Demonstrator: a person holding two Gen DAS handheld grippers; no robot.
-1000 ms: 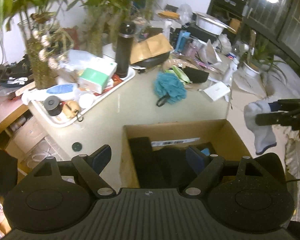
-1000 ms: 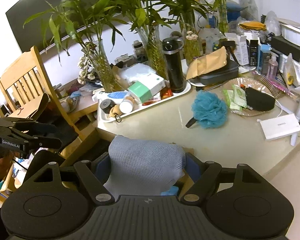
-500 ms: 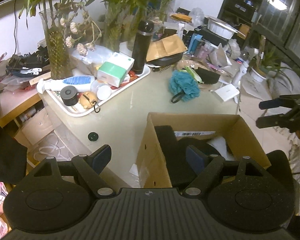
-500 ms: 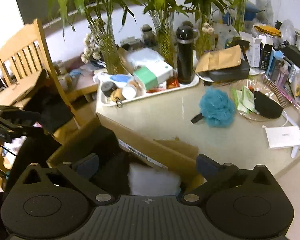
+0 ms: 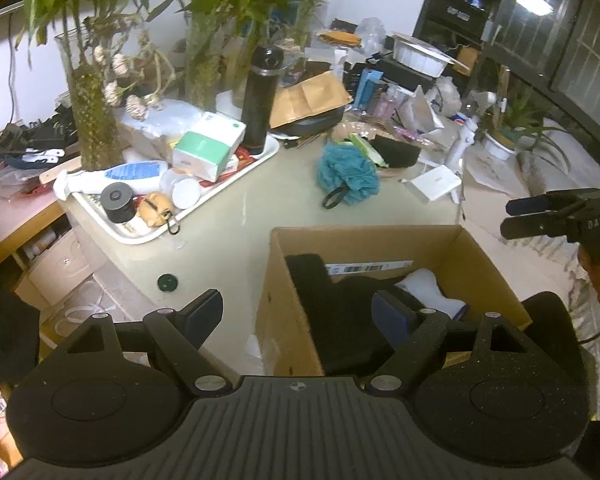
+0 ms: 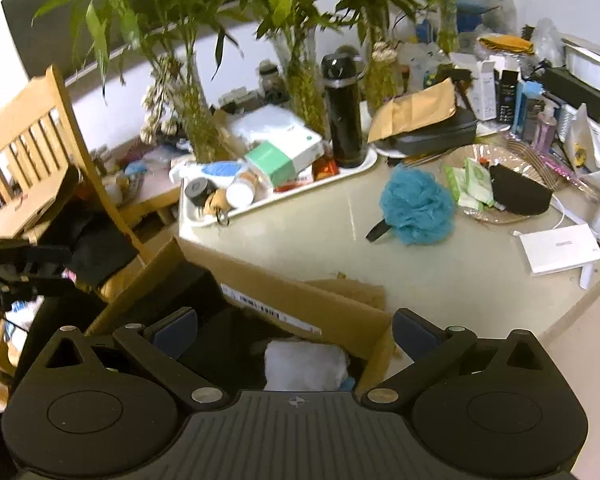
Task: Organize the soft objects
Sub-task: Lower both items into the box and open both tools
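Note:
A cardboard box [image 5: 480, 256] stands at the table's near edge and holds dark cloth [image 5: 340, 312] and a white-grey cloth [image 5: 424, 286]. The box [image 6: 300, 300] and white cloth [image 6: 304, 364] also show in the right wrist view. A teal bath pouf [image 5: 346, 174] lies on the table beyond the box; it also shows in the right wrist view [image 6: 416, 206]. My left gripper [image 5: 298, 314] is open and empty over the box's left wall. My right gripper [image 6: 294, 330] is open and empty above the box; it also shows at the right of the left wrist view [image 5: 540, 216].
A white tray [image 5: 220, 192] holds a bottle, tissue packs and a black flask [image 5: 262, 96]. Glass vases with bamboo [image 5: 92, 92] stand behind. A white flat box [image 5: 436, 182], a black pouch [image 6: 520, 196] and clutter fill the back. A wooden chair [image 6: 32, 152] stands at the left.
My right gripper opened and dropped the white-grey cloth into the box, then drew back. My left gripper shifted slightly left and back from the box.

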